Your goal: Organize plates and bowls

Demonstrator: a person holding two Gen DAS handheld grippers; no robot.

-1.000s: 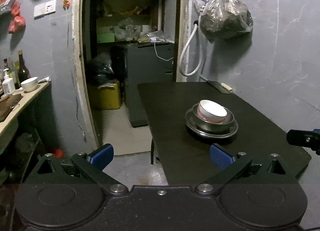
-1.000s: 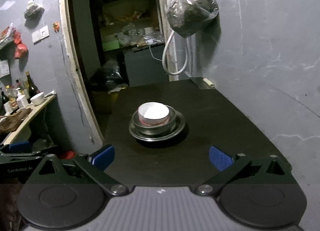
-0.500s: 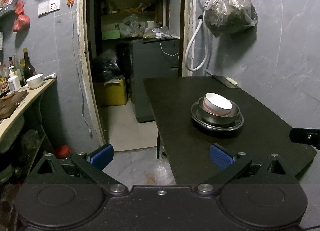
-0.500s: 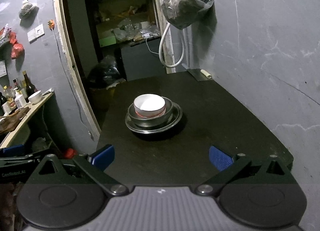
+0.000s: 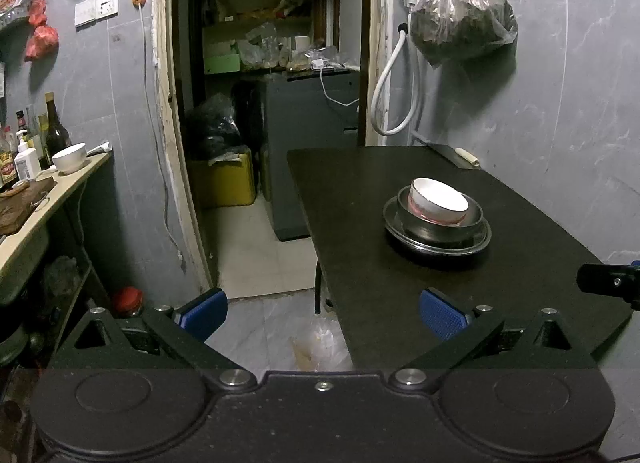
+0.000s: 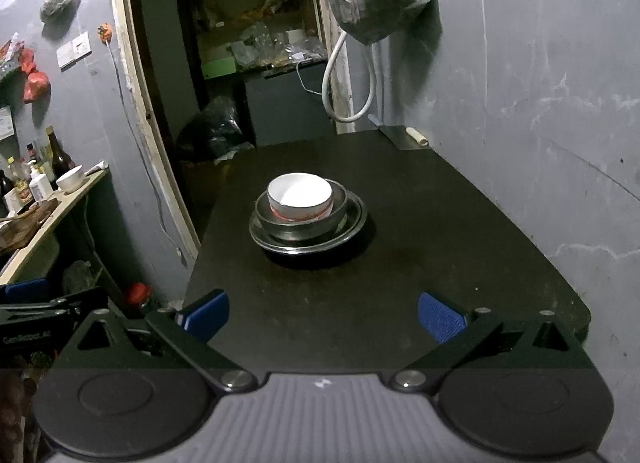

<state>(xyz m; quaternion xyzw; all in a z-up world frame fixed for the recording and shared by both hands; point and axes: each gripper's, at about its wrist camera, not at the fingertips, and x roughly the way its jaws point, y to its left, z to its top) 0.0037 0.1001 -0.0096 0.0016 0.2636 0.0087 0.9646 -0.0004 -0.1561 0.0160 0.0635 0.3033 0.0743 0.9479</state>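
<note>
On the table (image 6: 460, 223), white bowl (image 6: 300, 193) sits mouth-up in steel bowl (image 6: 338, 209); both tongs gape, empty.

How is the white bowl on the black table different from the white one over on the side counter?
The white bowl on the table sits nested in a metal bowl on a metal plate; the counter bowl stands alone among bottles. The table bowl shows a reddish band low down; the counter bowl looks plain. Both are white, upright.

Both wrist views face the doorway (image 5: 264, 75) from the black table's (image 6: 400, 283) near end, left view offset leftward; both share the stacked bowls (image 5: 438, 205).
</note>
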